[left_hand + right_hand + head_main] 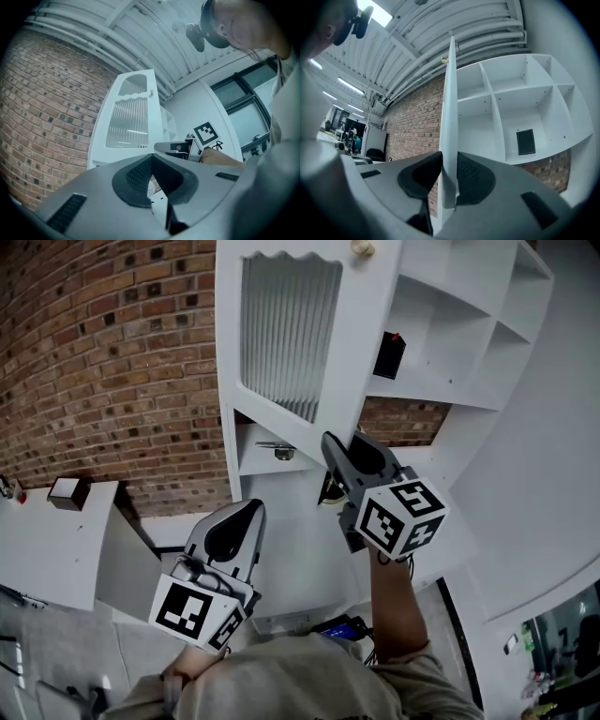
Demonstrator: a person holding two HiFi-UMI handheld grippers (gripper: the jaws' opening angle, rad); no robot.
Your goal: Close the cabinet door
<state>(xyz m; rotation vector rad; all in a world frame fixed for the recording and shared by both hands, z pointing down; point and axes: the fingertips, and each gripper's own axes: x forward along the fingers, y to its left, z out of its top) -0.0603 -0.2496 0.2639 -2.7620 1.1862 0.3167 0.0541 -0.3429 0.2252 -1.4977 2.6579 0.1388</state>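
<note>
Pinching the cabinet door (286, 329) edge with my right hand-held gripper (448, 178), my left hand-held gripper (152, 161) closed and empty, I might slip off if I swing fast.

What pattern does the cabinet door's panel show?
The panel of the cabinet door has fine vertical ribs; head view shows it best.

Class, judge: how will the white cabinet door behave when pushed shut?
Door probably swings as one rigid panel: its edge looks straight in the right hand-held gripper. Its ribbed pane may be fragile, so slamming seems risky.
</note>
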